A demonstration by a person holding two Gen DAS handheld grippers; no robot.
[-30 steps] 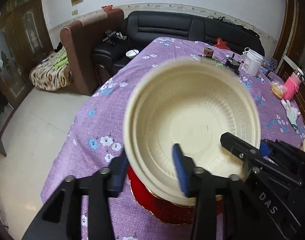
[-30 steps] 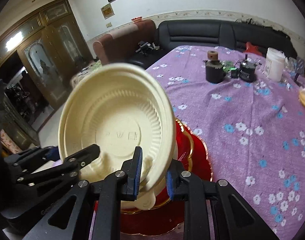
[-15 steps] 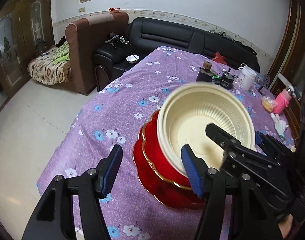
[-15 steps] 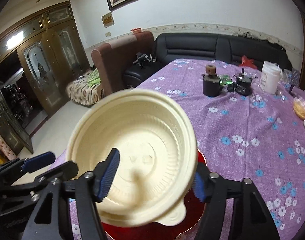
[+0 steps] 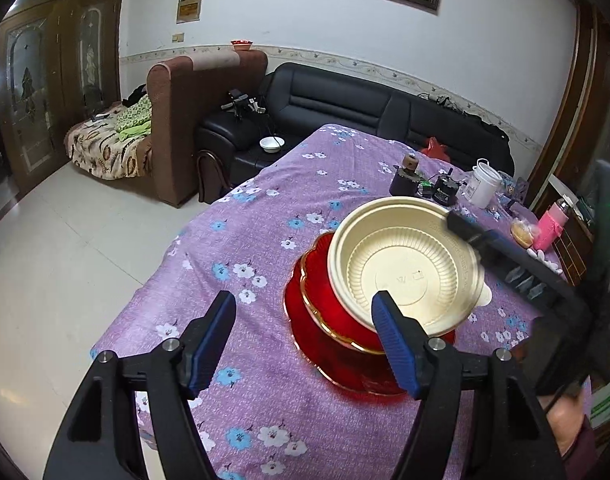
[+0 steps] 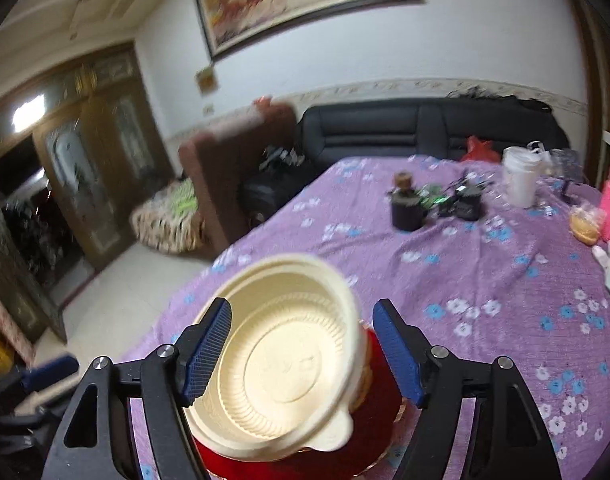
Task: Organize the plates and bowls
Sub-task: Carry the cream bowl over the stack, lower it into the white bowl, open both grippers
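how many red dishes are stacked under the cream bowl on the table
2: a lower red plate on the purple tablecloth, and a gold-rimmed red dish on it, holding the tilted cream bowl. More may be hidden beneath the bowl.

The right wrist view is motion-blurred: the small items on the far part of the counter (image 6: 485,280) cannot be identified there. The cream bowl (image 6: 281,364) hides most of the red plates (image 6: 381,408), and their near edge is cut off by the frame bottom. In the left wrist view, the right gripper (image 5: 505,256) covers the bowl's right rim, and the near right counter corner lies behind a hand (image 5: 565,420)
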